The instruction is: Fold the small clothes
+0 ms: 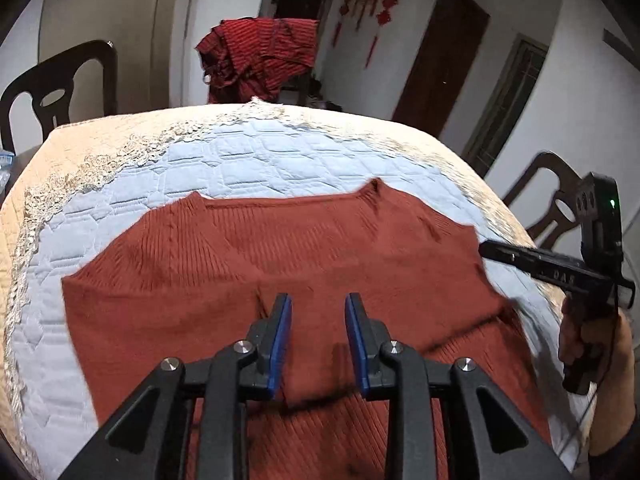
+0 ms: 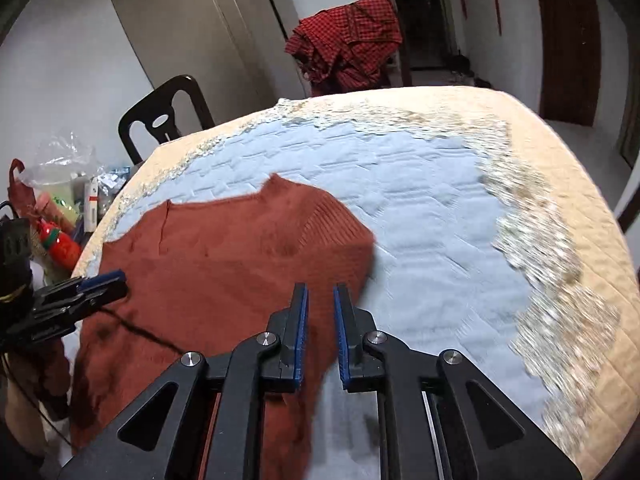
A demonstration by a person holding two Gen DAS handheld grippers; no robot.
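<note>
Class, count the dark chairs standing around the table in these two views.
3: one chair beyond the table's far left, one chair at its right, one draped with red checked cloth behind. Others may be hidden.

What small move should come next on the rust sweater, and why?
Probably lower the right tongs onto the sweater's right-hand edge and pinch it. Both tongs stand open over the sweater with nothing between the pads, the left tongs above its middle. It lies partly folded on the quilted blue cloth, so another fold seems due.
</note>
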